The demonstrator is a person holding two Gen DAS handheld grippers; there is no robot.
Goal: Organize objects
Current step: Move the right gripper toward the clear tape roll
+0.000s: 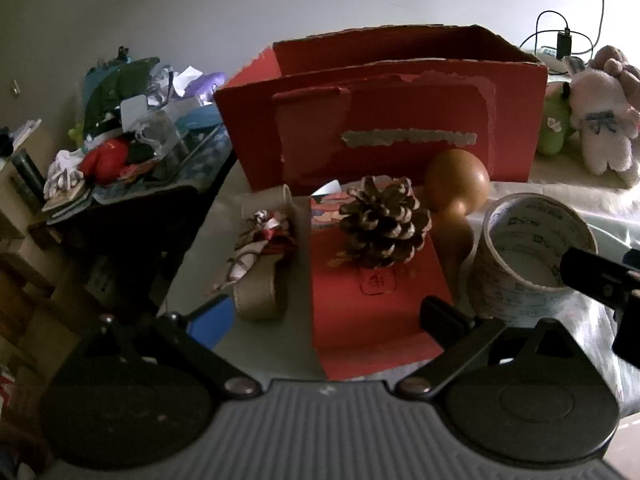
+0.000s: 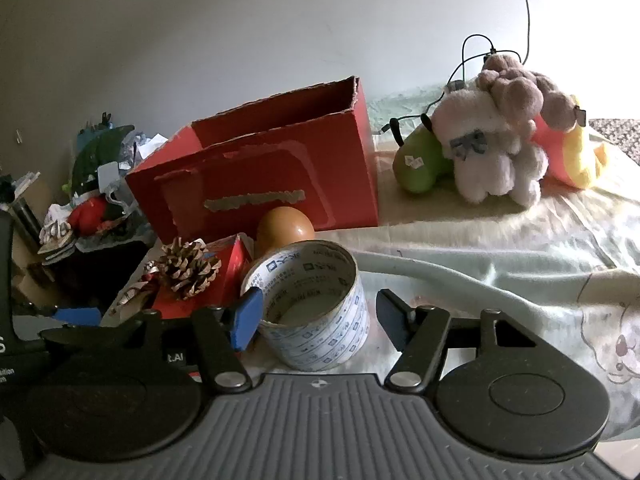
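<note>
Both tongs spread | right tongs (image 2: 316, 316) straddle tape roll (image 2: 316, 308)

Both views dim, soft, slightly blurred. Daylight enters from the right, brightening the bedsheet (image 2: 520, 240); left-hand clutter sits in shadow. Fisheye bending and dark vignetting at corners.

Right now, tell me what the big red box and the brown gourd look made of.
Red box: likely cardboard, matte red, given its ragged torn rim and peeled patches. Gourd: smooth, glossy brown with a highlight; dried gourd or varnished wood, can't tell.
</note>
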